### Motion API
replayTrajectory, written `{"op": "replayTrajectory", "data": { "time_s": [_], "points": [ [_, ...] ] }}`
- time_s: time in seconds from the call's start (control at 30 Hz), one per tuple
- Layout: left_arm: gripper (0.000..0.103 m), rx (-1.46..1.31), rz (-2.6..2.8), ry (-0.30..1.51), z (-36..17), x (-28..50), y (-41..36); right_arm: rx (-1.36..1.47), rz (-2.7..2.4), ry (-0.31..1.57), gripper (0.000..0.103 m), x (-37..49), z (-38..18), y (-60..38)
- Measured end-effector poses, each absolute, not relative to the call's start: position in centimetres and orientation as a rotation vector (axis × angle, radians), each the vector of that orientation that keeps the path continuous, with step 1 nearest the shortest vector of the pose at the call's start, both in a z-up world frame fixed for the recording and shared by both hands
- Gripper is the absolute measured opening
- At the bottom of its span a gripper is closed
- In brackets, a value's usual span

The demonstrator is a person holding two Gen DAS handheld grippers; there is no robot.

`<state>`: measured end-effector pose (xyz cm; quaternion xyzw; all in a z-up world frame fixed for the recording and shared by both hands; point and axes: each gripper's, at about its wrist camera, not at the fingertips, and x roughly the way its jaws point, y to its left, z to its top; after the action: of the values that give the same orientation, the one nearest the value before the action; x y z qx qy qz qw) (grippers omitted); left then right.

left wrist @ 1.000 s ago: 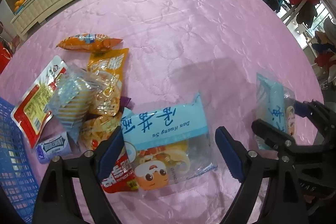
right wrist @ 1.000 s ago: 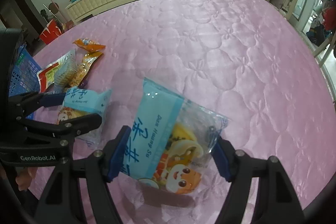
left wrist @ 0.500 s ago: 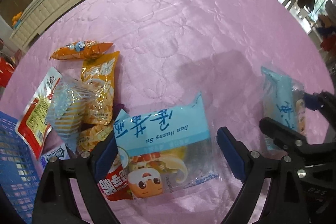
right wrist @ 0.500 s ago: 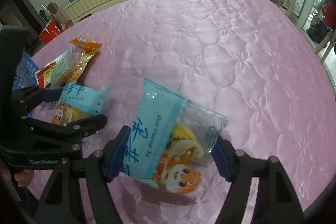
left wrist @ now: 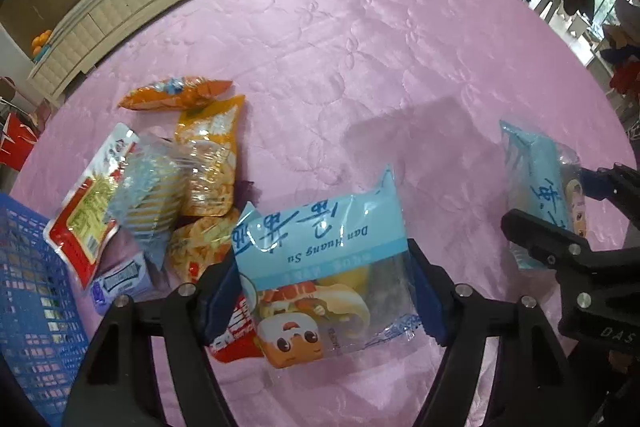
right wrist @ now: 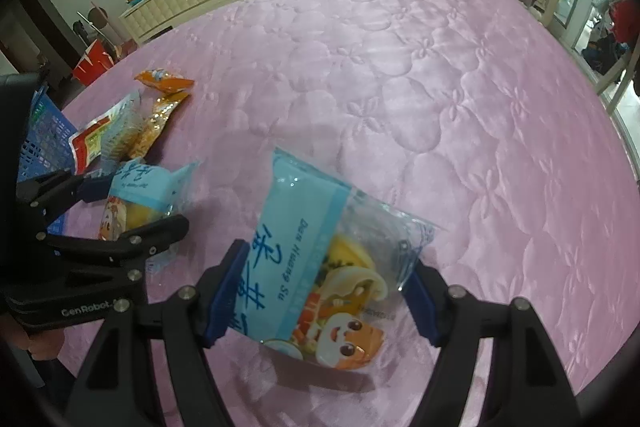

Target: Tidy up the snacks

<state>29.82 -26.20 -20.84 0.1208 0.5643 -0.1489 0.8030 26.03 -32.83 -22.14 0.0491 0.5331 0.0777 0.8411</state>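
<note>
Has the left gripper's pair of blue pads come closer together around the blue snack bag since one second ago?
Yes. The left gripper is closing; its pads now meet the blue snack bag.

left gripper point(left wrist: 324, 297) points steeply down, jaws closing around a packet; right gripper point(right wrist: 320, 287) likewise angled down, pads against another packet.

blue basket point(left wrist: 36, 307) cut off, red packet point(left wrist: 236, 339) half hidden
</note>
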Motion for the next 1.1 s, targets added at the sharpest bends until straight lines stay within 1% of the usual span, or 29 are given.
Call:
{"op": "replayTrajectory", "data": {
  "time_s": [0.23, 0.53, 0.87, 1.1],
  "points": [
    [0.072, 0.221, -0.331, 1.132, -16.5, 27.9, -24.3, 0.088, 0.174, 1.084, 0.077, 24.6, -19.3, -32.0],
    [0.072, 0.201, -0.296, 1.025, -11.2, 24.2, -21.1, 0.052, 0.207, 0.989, 0.076, 21.9, -14.1, -29.3],
    [0.072, 0.17, -0.209, 0.909, -6.3, 19.4, -13.9, 0.009, 0.298, 0.902, 0.077, 19.6, -9.6, -23.5],
    [0.072, 0.128, -0.138, 0.864, -4.1, 16.9, -8.1, -0.03, 0.378, 0.858, 0.077, 19.0, -7.5, -18.4]
  ]
}}
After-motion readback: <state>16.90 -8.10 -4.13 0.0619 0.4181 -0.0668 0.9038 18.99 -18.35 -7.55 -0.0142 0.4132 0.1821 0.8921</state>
